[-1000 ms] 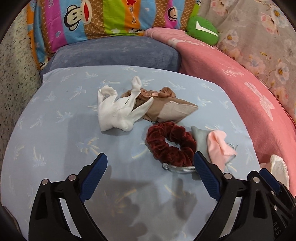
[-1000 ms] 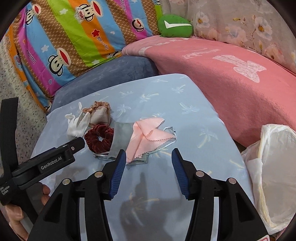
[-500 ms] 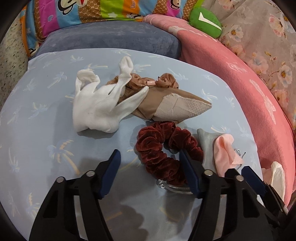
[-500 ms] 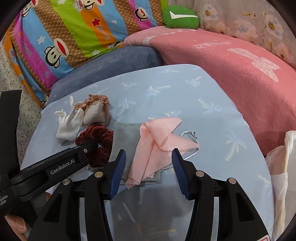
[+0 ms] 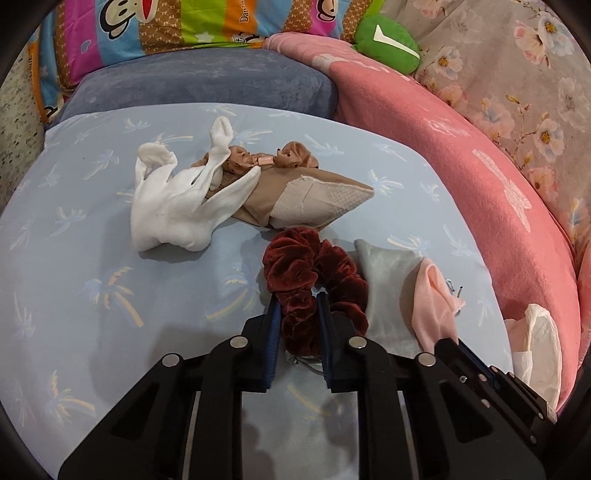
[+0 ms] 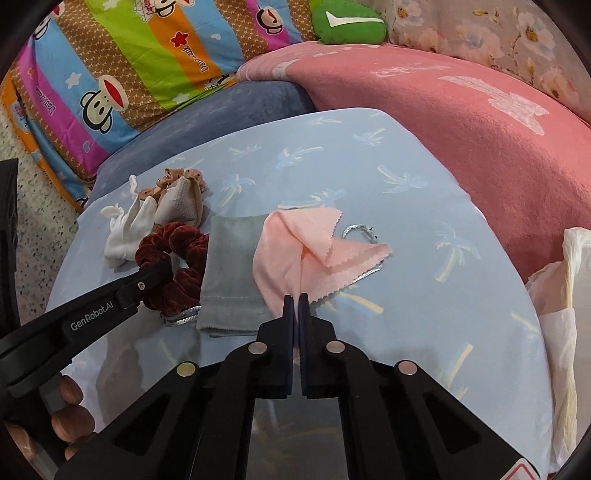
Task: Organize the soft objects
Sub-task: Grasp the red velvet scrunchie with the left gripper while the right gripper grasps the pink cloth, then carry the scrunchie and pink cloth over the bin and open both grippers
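Note:
A dark red velvet scrunchie [image 5: 295,258] lies on the light blue cushion [image 5: 92,258]. My left gripper [image 5: 298,301] has its jaws closing, and the pads squeeze the scrunchie's near band. Just right of it a grey pouch [image 6: 232,258] lies flat with a pink cloth [image 6: 295,254] folded over its right side. My right gripper [image 6: 295,304] is shut on the pink cloth's near edge. Behind the scrunchie [image 6: 173,251] a white glove [image 5: 173,214] lies partly over a tan drawstring bag [image 5: 314,199].
A silver cord [image 6: 358,232] curls from under the pink cloth. A pink blanket [image 6: 443,122] rises along the right, with a white plastic bag [image 6: 561,295] below it. A dark blue cushion [image 5: 203,81], a striped cartoon quilt [image 6: 147,55] and a green pillow [image 6: 347,22] lie behind.
The left gripper came forward over the scrunchie and its wide jaws narrowed onto the band. The right gripper dropped toward the pink cloth and shut on its near edge.

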Motion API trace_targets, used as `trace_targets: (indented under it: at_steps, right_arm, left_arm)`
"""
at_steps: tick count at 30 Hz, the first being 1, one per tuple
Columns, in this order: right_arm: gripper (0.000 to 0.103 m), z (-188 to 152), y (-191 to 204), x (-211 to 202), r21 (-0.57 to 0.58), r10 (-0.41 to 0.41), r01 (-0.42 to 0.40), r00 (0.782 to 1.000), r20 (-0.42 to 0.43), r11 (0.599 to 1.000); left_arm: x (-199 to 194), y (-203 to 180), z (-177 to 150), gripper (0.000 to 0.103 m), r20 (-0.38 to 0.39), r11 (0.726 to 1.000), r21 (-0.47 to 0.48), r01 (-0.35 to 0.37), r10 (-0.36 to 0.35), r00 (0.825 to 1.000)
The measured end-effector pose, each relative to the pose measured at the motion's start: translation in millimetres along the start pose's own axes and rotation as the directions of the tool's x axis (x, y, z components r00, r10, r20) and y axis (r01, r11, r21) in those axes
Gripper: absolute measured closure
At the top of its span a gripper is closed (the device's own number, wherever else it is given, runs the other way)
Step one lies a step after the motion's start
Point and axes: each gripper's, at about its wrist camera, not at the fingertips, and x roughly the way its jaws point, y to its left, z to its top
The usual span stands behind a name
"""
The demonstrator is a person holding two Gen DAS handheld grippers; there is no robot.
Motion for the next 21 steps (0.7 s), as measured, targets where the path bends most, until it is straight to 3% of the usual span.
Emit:
trace_targets:
  at_steps: [11,21]
  right_arm:
    - [0.101,-2.9,-19.7,-61.9,0.041,0.011,-0.015,0.996,0.09,0.999]
    - [0.101,-4.5,-40.3,-117.8,0.064,0.003,-0.015,0.984,0.18,0.998]
  left_arm:
    - [-37.4,-33.8,-4.7,0.085,0.064,0.998,0.06,0.007,-0.011,0.998]
    - [-77.2,-78.3,-11.5,0.086,0.116,0.989,0.128,0.072,-0.087,0.989]
